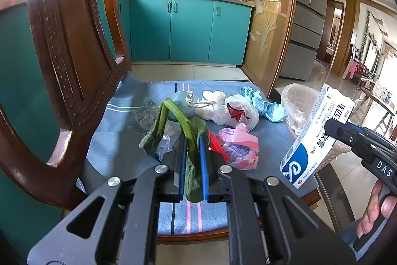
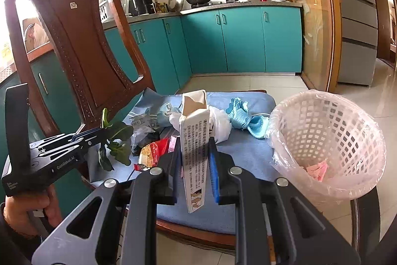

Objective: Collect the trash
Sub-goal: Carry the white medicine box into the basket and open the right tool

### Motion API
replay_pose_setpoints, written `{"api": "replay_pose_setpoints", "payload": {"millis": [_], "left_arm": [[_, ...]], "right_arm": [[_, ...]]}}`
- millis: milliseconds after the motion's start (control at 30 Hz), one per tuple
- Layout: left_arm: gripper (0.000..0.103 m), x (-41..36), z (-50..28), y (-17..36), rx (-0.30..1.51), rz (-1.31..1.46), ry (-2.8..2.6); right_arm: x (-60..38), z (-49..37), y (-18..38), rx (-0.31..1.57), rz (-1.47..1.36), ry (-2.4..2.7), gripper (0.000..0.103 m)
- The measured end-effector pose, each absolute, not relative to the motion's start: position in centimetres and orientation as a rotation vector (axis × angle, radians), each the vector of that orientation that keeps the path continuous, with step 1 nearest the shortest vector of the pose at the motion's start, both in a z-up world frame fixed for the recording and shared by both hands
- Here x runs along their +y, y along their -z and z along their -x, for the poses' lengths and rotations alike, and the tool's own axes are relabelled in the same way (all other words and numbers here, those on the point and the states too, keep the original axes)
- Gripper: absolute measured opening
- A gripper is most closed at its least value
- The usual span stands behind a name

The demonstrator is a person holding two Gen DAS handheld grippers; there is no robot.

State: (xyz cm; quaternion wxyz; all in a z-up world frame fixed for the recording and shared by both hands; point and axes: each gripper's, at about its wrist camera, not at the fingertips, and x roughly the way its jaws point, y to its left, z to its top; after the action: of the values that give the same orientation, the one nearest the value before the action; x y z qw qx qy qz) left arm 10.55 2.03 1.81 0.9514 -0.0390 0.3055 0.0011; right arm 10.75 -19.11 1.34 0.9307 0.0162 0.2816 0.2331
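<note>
Trash lies on the blue cushion (image 1: 119,138) of a wooden chair. My left gripper (image 1: 193,140) is shut on a green vegetable leaf (image 1: 184,126), lifted just above the pile; it also shows in the right wrist view (image 2: 116,138). My right gripper (image 2: 194,143) is shut on a white medicine box (image 2: 194,140), held upright over the cushion's front; the box also shows in the left wrist view (image 1: 312,138). A white basket (image 2: 330,140) lined with a clear bag stands right of the chair, holding a pink scrap (image 2: 317,169).
On the cushion lie a pink plastic bag (image 1: 238,148), a white bag (image 1: 238,111), a light blue cloth (image 1: 263,103), a face mask (image 1: 186,101) and a red snack wrapper (image 2: 153,150). The chair back (image 1: 72,46) rises at left. Teal cabinets (image 1: 186,29) stand behind.
</note>
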Motion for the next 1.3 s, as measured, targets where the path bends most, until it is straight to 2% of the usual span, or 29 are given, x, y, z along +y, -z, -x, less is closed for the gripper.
{"api": "replay_pose_setpoints", "payload": {"millis": [700,867,1067,1100,1167,1300], "left_arm": [[0.012,1.9,-10.5,-1.7,0.626,0.071,-0.003],[0.011,1.9,-10.5,-1.7,0.625,0.068,-0.006],[0.011,1.7,-10.6,-1.5,0.632,0.061,-0.004],[0.011,1.6,-10.6,-1.5,0.633,0.060,-0.004],[0.011,1.6,-10.7,-1.4,0.634,0.060,-0.003],[0.011,1.5,-10.7,-1.4,0.636,0.063,-0.005]], "right_arm": [[-19.0,-11.2,-0.9,0.597,-0.013,-0.482,0.020],[-22.2,-11.8,-3.2,0.487,-0.066,-0.394,0.020],[-30.3,-14.7,-4.8,0.342,-0.182,-0.094,0.022],[-31.3,-15.4,-4.4,0.354,-0.199,-0.065,0.023],[-32.1,-16.8,-3.1,0.422,-0.215,-0.059,0.053],[-31.9,-16.2,-2.0,0.474,-0.193,-0.039,0.069]]}}
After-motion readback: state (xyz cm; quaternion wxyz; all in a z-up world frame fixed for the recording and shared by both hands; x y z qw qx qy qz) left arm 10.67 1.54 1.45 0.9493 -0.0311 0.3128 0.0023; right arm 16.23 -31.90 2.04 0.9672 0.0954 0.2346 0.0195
